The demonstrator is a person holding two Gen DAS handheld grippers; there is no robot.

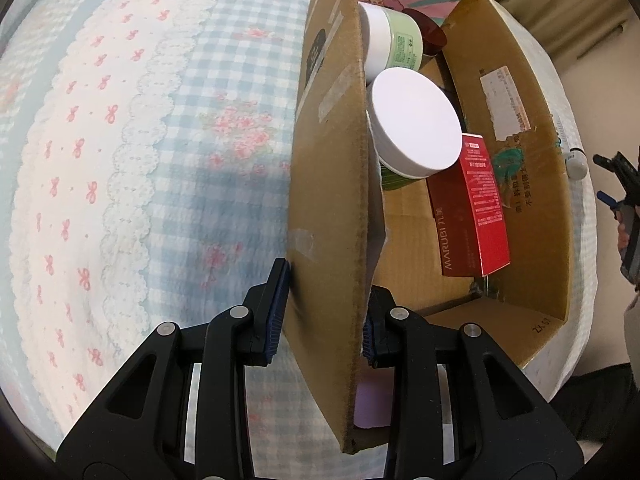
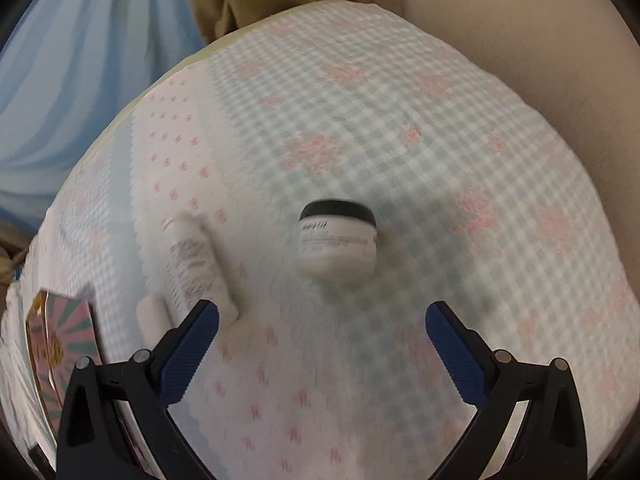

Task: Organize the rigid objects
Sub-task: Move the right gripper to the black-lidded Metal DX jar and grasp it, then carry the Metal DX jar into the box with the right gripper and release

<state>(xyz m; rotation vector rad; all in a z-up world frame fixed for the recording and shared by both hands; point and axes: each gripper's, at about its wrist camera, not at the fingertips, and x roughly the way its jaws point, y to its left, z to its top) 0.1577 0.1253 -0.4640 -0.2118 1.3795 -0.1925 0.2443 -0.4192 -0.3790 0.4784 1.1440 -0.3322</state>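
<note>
- Our left tool [image 1: 325, 312] pinches the near wall of the cardboard box [image 1: 328, 184] on the bed [image 1: 120, 160].
- In the box we see two white-lidded jars [image 1: 416, 120] and a red carton [image 1: 476, 212].
- Our right tool [image 2: 322, 320] hangs wide over a black-lidded jar [image 2: 338, 240], a white tube [image 2: 196, 264] beside it.

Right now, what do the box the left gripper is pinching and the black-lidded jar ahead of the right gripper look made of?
The box is brown corrugated cardboard, matte: its cut edge is raw, with tape strips and a torn label on the walls. The jar looks like smooth white plastic with a black lid and printed text; motion blur leaves glass or ceramic possible.
</note>
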